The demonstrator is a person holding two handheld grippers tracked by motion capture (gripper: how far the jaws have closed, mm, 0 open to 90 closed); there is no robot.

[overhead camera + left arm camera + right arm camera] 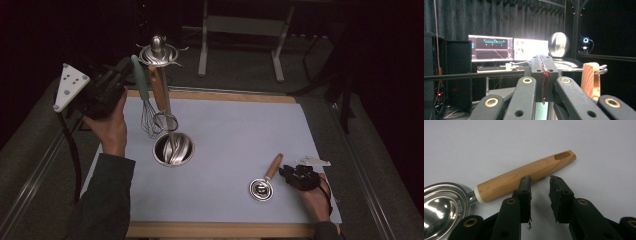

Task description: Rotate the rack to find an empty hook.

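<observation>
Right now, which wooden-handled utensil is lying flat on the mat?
The wooden-handled scoop beside the right claw, near the mat's front right. The other wooden-handled utensil stands upright in the metal holder with the green-handled whisk.

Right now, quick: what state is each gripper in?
Left gripper: jaws shut, nothing visibly between them, raised beside the metal utensil stand.
Right gripper: open, at the wooden-handled steel ladle, not gripping.

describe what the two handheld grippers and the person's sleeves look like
Both grippers are black, with two flat jaws on linkage arms joined by brass-ringed pivots. The left gripper carries a grey three-cornered plate with small holes, and a black cable trails from it. The right gripper has a pale plate on top. Its pads look worn and frayed. The sleeve is dark green-grey.
</observation>
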